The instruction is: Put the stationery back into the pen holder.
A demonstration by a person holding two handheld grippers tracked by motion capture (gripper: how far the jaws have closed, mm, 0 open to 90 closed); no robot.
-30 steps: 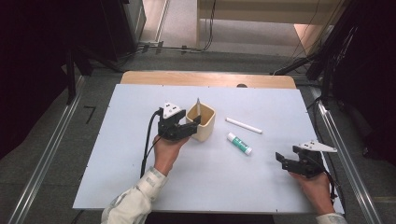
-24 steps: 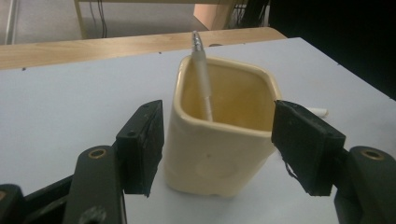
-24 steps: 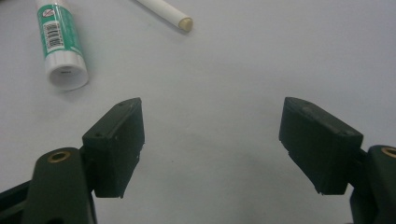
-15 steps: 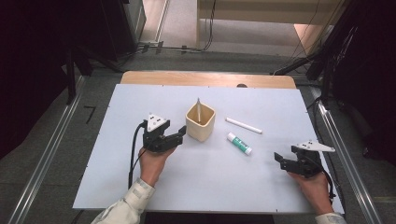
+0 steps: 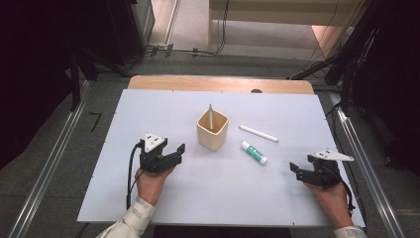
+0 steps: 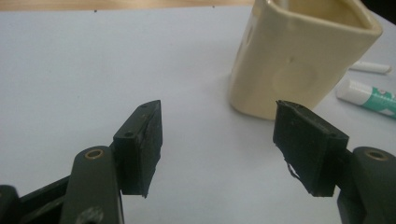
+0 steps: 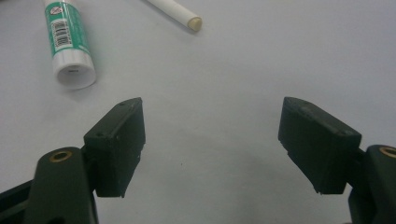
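Pulled back since a second ago: left gripper (image 5: 176,154), from right against the cup to a spot nearer the front edge and further left, lower too. No change at the right gripper (image 5: 295,172).

White table (image 5: 124,198), mostly bare. Cream square cup (image 5: 212,130) upright near the middle, apart from both grippers. Thin stick (image 5: 210,115) standing inside it, leaning on the far wall, tip above the rim.

Left gripper: jaws released, wide apart, nothing between, aimed at the cup's near corner. Right gripper: jaws also released and empty, low over the table at the right, pointed toward the two loose items.

Glue stick (image 5: 253,152) lying flat just right of the cup, white cap end toward the right gripper. White pen (image 5: 258,133) lying flat just beyond it, not touching.

Judged step: one item in, left hand clearing off; glue stick likely next, for the right gripper.

To do it well:
- Keep the left clear of the cup.
- Approach the glue stick across its width, mid-body, jaws straddling.
- Watch for rolling; close squarely.
- Lift well above the rim, then lower in without knocking the thin stick or tipping the cup.
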